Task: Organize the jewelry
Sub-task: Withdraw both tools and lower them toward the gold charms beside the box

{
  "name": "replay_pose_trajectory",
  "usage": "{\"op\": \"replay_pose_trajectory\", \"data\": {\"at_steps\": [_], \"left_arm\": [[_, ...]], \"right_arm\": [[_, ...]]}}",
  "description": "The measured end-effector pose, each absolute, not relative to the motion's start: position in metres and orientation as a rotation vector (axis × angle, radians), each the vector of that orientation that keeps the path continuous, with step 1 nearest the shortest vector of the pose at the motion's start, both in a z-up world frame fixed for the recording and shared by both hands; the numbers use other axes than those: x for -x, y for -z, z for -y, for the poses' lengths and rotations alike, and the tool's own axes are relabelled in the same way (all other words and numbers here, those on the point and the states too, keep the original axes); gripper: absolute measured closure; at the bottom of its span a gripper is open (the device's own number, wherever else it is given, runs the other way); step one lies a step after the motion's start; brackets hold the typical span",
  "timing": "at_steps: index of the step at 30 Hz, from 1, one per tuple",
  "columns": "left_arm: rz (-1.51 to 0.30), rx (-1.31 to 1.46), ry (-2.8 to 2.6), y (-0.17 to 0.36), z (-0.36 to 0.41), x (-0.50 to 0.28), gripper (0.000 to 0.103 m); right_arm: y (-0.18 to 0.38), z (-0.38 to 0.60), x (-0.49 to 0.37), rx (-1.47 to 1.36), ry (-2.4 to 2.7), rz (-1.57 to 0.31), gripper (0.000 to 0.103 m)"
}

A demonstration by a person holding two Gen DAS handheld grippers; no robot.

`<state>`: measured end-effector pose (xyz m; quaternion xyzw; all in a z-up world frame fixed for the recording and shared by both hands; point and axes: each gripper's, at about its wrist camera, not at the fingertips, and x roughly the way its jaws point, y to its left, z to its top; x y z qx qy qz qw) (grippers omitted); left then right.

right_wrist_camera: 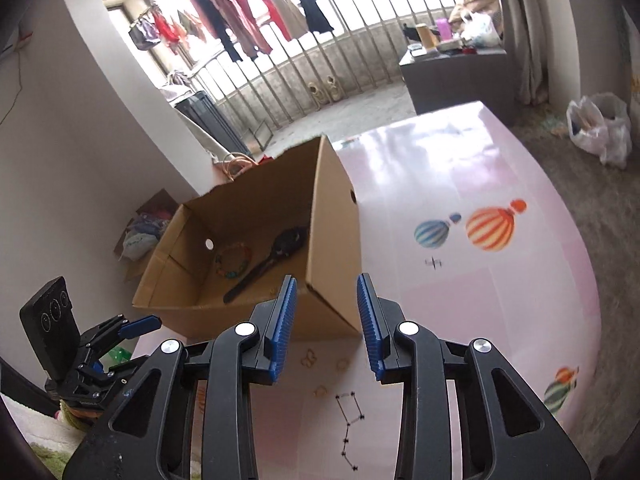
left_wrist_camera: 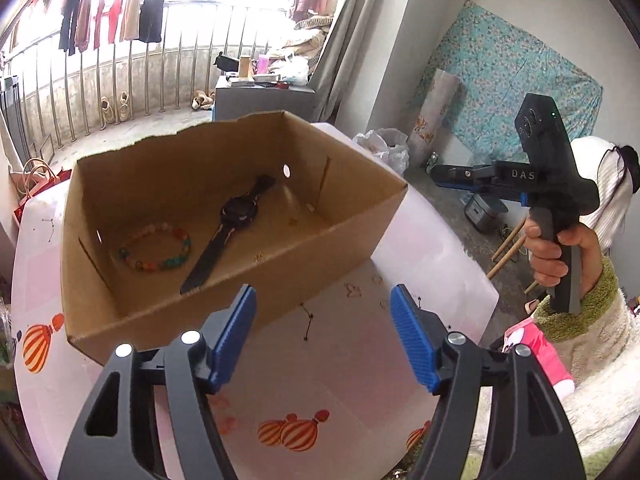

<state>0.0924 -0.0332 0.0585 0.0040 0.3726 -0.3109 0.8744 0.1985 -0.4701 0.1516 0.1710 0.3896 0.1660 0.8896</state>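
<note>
Nearest the left wrist camera, the left gripper (left_wrist_camera: 323,340) hangs over the pink tabletop (left_wrist_camera: 352,380) with its blue-padded jaws spread wide and nothing between them. Printed striped balloons (left_wrist_camera: 288,434) mark the tabletop below. Just beyond the jaws stands an open cardboard box (left_wrist_camera: 132,312), tilted in this view, resting on the tabletop. On its floor lie a beaded bracelet (left_wrist_camera: 157,249) of mixed colours and, just to its right, a black wristwatch (left_wrist_camera: 232,232) stretched out flat; whether the two touch cannot be told. At the right edge, a hand (left_wrist_camera: 560,256) in a fleecy, green-cuffed sleeve (left_wrist_camera: 588,332) grips the handle of the right gripper (left_wrist_camera: 444,176), held beyond the tabletop edge.

Close to the right wrist camera, the right gripper (right_wrist_camera: 327,322) shows its jaws partly apart, empty, above the tabletop (right_wrist_camera: 460,300) and just short of the near corner of the cardboard box (right_wrist_camera: 336,240). Inside, the bracelet (right_wrist_camera: 234,261) lies near the left wall and the wristwatch (right_wrist_camera: 272,260) beside it. At lower left the left gripper (right_wrist_camera: 148,322) appears side-on. Farther off, a railing (right_wrist_camera: 320,68) and hanging clothes (right_wrist_camera: 240,4) close the room.
</note>
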Motion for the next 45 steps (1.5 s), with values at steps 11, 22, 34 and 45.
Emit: {"op": "replay_pose_trajectory", "data": {"at_steps": [11, 22, 34, 45], "left_arm": [[-0.896, -0.224, 0.51, 0.012, 0.073, -0.086, 0.034], [-0.909, -0.241, 0.431, 0.024, 0.068, -0.092, 0.034], [-0.866, -0.217, 0.457, 0.023, 0.05, -0.078, 0.034], [-0.881, -0.255, 0.484, 0.02, 0.043, -0.071, 0.034]], "right_arm": [[-0.09, 0.403, -0.192, -0.16, -0.405, -0.971, 0.071], [-0.065, 0.348, -0.225, 0.096, -0.487, -0.977, 0.072], [-0.059, 0.329, -0.227, 0.096, -0.482, -1.013, 0.097], [-0.05, 0.296, -0.222, -0.1, -0.634, -1.078, 0.097]]}}
